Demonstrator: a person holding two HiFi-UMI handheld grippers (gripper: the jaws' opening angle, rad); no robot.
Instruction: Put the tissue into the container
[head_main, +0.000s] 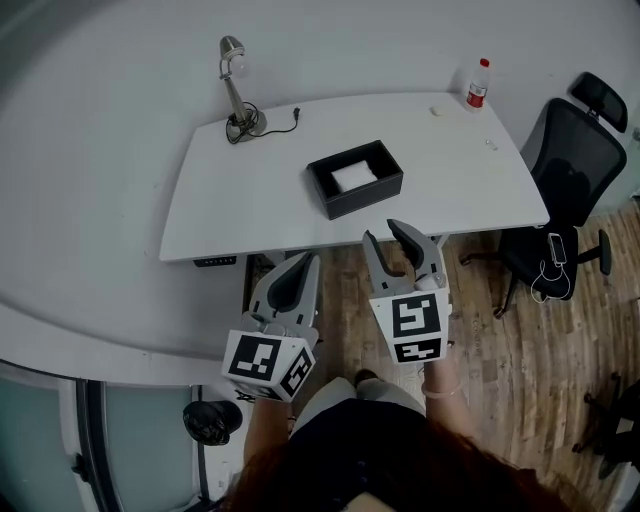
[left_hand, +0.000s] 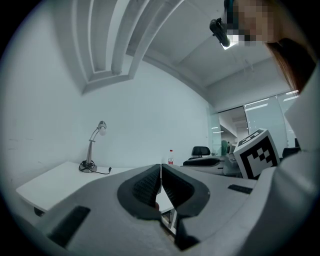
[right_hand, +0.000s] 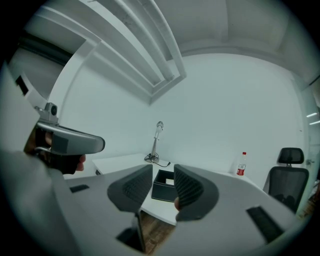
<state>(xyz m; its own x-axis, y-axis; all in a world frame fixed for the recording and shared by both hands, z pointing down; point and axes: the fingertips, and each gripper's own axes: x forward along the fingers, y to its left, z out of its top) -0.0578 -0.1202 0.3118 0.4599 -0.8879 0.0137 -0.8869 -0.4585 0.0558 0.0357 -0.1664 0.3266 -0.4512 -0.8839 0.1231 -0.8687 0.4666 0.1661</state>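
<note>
A black open container (head_main: 381, 186) stands near the middle of the white table (head_main: 240, 205), and a white tissue (head_main: 354, 177) lies inside it. Both grippers hang short of the table's front edge, over the floor, touching nothing. My left gripper (head_main: 300, 262) has its jaws shut together with nothing between them, as the left gripper view shows (left_hand: 160, 172). My right gripper (head_main: 385, 236) is open with an empty gap. In the right gripper view, the container (right_hand: 159, 191) with the tissue (right_hand: 170, 181) shows through the gap of the right gripper (right_hand: 163, 175).
A desk lamp (head_main: 236, 90) with its cable stands at the table's far left. A red-capped bottle (head_main: 478, 84) stands at the far right corner, with small bits (head_main: 490, 145) nearby. A black office chair (head_main: 565, 190) sits right of the table on the wooden floor.
</note>
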